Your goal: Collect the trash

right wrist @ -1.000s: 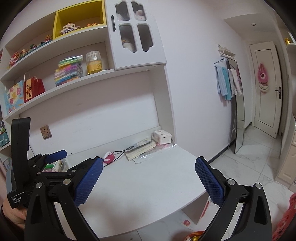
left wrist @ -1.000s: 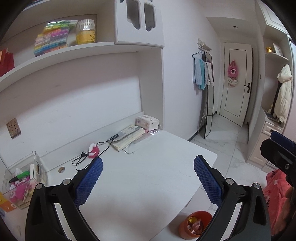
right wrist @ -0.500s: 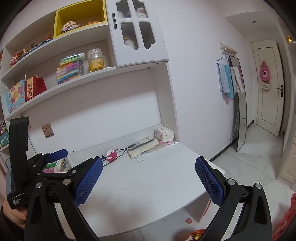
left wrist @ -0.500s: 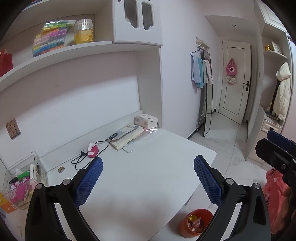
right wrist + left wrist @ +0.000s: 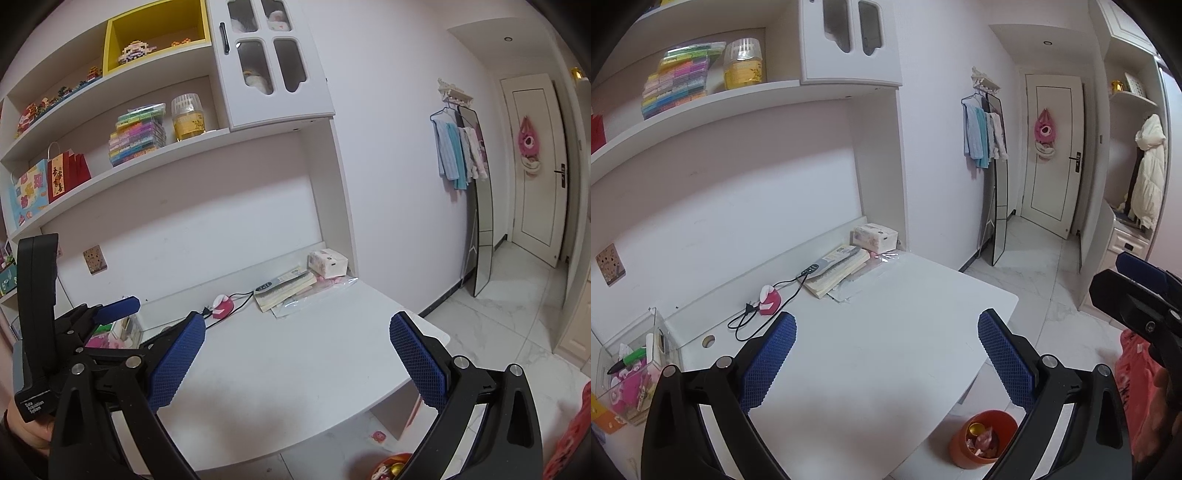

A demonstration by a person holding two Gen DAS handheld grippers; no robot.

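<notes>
An orange bin [image 5: 981, 438] with wrappers inside stands on the floor by the white desk's [image 5: 871, 354] front right corner; its rim peeks in at the bottom of the right wrist view [image 5: 391, 468]. A small pink scrap [image 5: 378, 436] lies on the floor under the desk edge. My left gripper [image 5: 886, 354] hovers open over the desk, nothing between its blue pads. My right gripper [image 5: 297, 358] is also open and empty above the desk. Each gripper shows at the edge of the other's view.
At the desk's back lie a tissue box [image 5: 875, 234], a book [image 5: 836, 271], a clear plastic sleeve [image 5: 871, 275], a pink charger with black cable [image 5: 769, 302] and a clear organiser [image 5: 628, 365]. Shelves hang above. A mirror [image 5: 999, 206] and door [image 5: 1052, 155] stand right.
Both grippers have risen and drawn back slightly, so the desk and bin sit lower and smaller in view. Both stay open and empty.
</notes>
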